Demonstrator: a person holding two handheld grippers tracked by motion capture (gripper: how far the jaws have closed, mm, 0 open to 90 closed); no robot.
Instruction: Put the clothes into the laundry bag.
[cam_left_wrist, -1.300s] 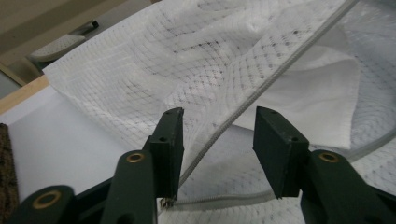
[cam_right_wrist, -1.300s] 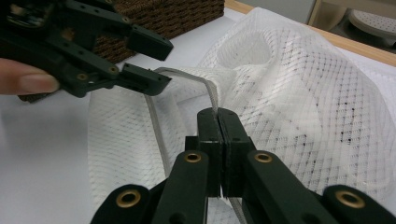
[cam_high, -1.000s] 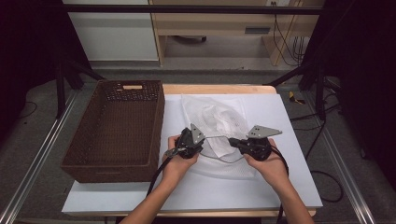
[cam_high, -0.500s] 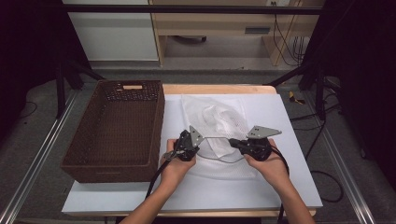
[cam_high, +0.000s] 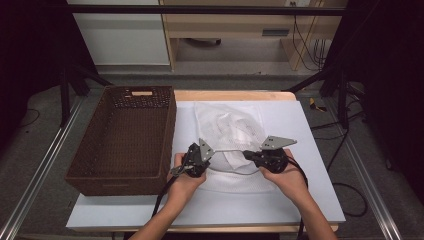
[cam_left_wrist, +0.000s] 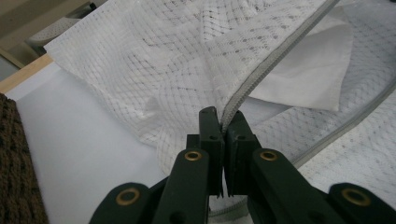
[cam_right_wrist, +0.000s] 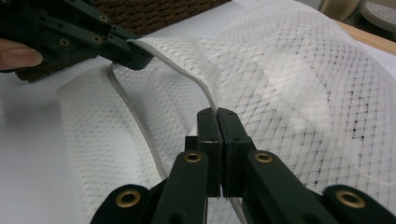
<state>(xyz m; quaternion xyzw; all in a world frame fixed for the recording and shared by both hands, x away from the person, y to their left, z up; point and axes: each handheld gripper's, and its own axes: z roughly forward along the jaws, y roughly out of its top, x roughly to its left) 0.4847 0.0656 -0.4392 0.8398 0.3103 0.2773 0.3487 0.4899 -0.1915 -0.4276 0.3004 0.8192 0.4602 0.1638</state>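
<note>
White mesh laundry bag (cam_high: 227, 130) lies on the light table top, just right of the brown basket, w/ something white folded inside, prob. cloth. Its grey zipper edge (cam_left_wrist: 261, 70) is open: the upper edge is lifted and stretched taut above the bag, pinched at both ends, and the lower edge (cam_right_wrist: 135, 116) curves flat on the table.

White diamond-mesh laundry bag (cam_high: 230, 127), grey zipper (cam_left_wrist: 261, 74), dark brown woven basket (cam_high: 122, 137)
</note>
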